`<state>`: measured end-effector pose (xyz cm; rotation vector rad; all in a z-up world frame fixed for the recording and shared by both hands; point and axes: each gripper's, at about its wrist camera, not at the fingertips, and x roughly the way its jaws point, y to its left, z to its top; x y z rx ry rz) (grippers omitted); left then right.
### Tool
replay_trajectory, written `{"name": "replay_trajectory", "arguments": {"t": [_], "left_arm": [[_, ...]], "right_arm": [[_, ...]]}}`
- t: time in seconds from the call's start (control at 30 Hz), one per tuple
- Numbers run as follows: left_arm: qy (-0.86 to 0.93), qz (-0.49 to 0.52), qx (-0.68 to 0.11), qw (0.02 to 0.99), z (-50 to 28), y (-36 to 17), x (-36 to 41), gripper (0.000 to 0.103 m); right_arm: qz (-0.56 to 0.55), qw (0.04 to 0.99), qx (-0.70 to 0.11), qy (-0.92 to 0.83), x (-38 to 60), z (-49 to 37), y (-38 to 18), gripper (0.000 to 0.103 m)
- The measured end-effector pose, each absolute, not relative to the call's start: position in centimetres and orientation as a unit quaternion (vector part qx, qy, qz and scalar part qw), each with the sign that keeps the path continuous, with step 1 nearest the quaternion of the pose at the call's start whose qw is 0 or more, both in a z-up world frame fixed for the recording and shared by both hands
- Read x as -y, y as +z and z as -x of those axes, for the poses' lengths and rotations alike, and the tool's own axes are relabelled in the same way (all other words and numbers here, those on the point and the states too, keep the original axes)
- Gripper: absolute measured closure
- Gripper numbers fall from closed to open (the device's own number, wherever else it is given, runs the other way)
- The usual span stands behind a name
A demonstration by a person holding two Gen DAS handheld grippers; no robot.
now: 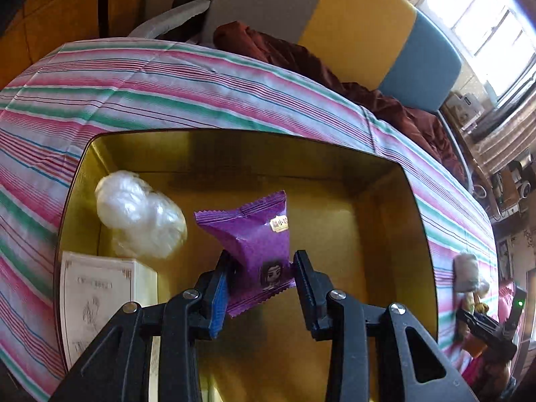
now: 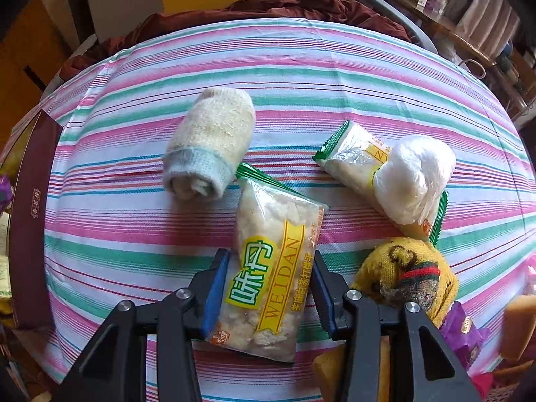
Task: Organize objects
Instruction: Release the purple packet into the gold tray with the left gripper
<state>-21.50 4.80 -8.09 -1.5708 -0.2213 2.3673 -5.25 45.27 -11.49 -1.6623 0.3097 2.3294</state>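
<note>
In the left wrist view my left gripper [image 1: 261, 268] is shut on a purple snack packet [image 1: 254, 238], held over the gold inside of a box [image 1: 385, 234]. A white plastic-wrapped bundle [image 1: 140, 217] and a white carton [image 1: 100, 298] lie in the box at the left. In the right wrist view my right gripper [image 2: 271, 268] stands around a clear Weidan snack bag [image 2: 271, 268] on the striped cloth; the jaws sit at its sides, and whether they press it I cannot tell.
On the striped cloth [image 2: 301, 77] lie a rolled towel [image 2: 207, 144], a second snack bag [image 2: 355, 157] under a white bundle [image 2: 415, 177], a yellow knitted sock ball [image 2: 405, 274] and a purple packet [image 2: 462, 335]. The box wall [image 2: 30, 221] stands at the left.
</note>
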Motion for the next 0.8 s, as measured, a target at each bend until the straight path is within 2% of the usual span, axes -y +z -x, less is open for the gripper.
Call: {"name": "replay_trajectory", "arguments": {"t": [0.2, 0.33, 0.67, 0.8], "left_arm": [[0.833, 0.539, 0.033, 0.118, 22.9, -8.1, -6.1, 0.063], [0.839, 0.529, 0.033, 0.125, 23.0, -7.1, -5.9, 0.035], [0.875, 0.458, 0.033, 0.155, 13.9, -3.0, -4.4, 0.037], [0.877, 0.445, 0.049, 0.175, 9.8, -2.7, -3.9, 0.043]], "right_arm": [[0.573, 0.131, -0.100, 0.803, -44.3, 4.9, -11.3, 0.055], [0.573, 0.131, -0.099, 0.803, -44.2, 5.2, -11.4, 0.055], [0.570, 0.131, -0.100, 0.805, -44.3, 5.6, -11.3, 0.056], [0.569, 0.130, -0.104, 0.805, -44.3, 5.5, -11.1, 0.058]]}}
